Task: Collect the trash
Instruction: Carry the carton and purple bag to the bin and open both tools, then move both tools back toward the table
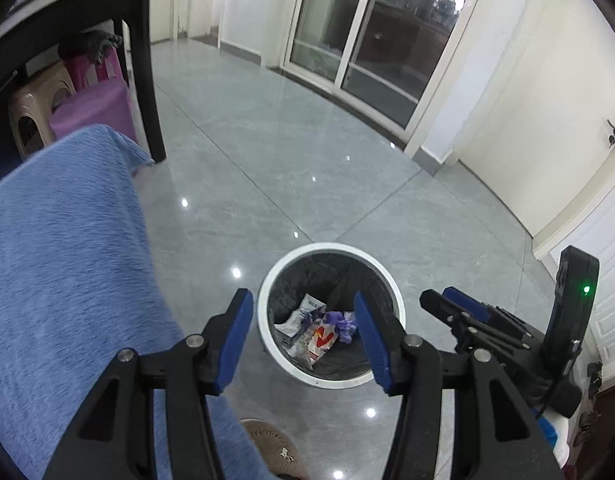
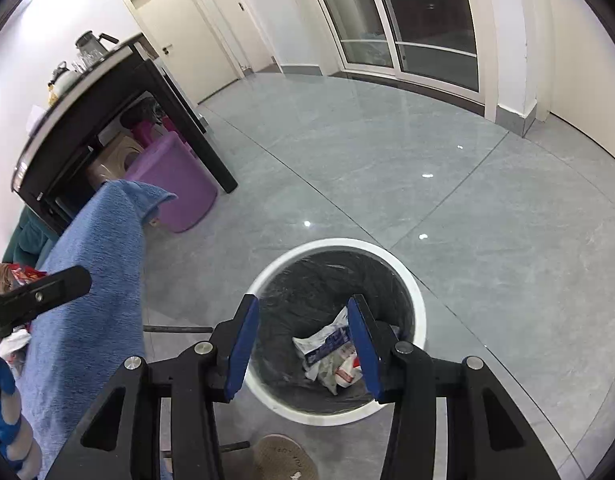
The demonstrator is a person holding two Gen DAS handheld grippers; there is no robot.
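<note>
A round white-rimmed bin (image 1: 267, 280) with a black liner stands on the grey floor; it also shows in the right wrist view (image 2: 417, 292). Inside lie crumpled white wrappers (image 1: 305, 322) (image 2: 327, 346), a red-and-white packet (image 1: 321, 340) and a purple scrap (image 1: 343, 322). My left gripper (image 1: 303, 340) is open and empty, held above the bin. My right gripper (image 2: 303, 346) is open and empty, also above the bin; it shows at the right of the left wrist view (image 1: 439, 300).
A blue towel (image 1: 63, 248) (image 2: 91, 280) covers a surface to the left. A dark table (image 2: 107, 92) stands behind it with purple (image 2: 175, 184) and beige stools beneath. A brown slipper (image 2: 283, 458) lies near the bin. Glass sliding doors (image 1: 367, 32) are at the back.
</note>
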